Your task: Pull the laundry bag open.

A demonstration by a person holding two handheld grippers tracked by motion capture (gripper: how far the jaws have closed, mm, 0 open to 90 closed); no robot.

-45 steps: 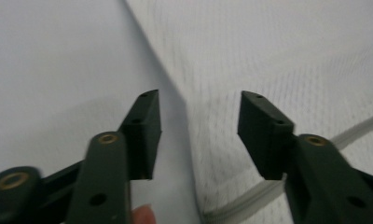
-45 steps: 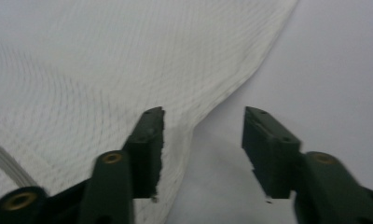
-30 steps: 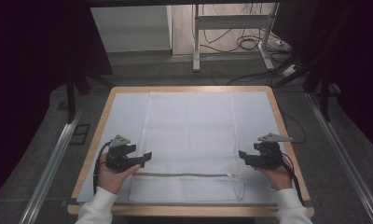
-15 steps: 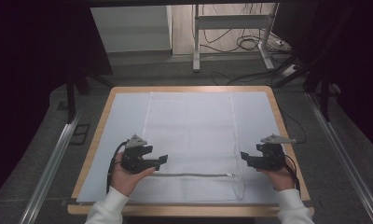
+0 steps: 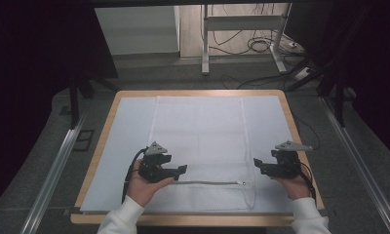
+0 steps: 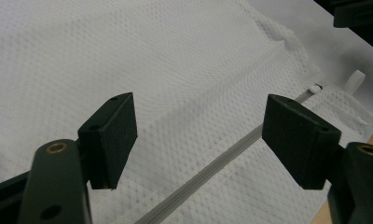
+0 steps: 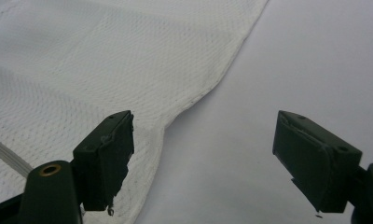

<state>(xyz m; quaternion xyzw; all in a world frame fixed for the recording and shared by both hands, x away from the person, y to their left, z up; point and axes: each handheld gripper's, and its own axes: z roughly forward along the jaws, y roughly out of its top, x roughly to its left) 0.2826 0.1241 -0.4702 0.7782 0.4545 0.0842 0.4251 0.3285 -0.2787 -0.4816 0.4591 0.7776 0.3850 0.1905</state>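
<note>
Both sleeves are white: the left sleeve (image 5: 119, 219) and the right sleeve (image 5: 307, 220). The left gripper (image 5: 182, 169) and right gripper (image 5: 258, 165) are black, each topped by a grey three-cornered plate, with black block pads (image 6: 111, 135), brass-coloured pivot screws and a black cable (image 5: 128, 178).

The left hand (image 5: 143, 185) comes in from the bottom and holds the left gripper (image 5: 182, 169) low, jaws spread wide and pointing right. The right hand (image 5: 293, 184) holds the right gripper (image 5: 257, 165) level with it, jaws wide apart and pointing left. Both wrists wear white sleeves (image 5: 119, 219)
</note>
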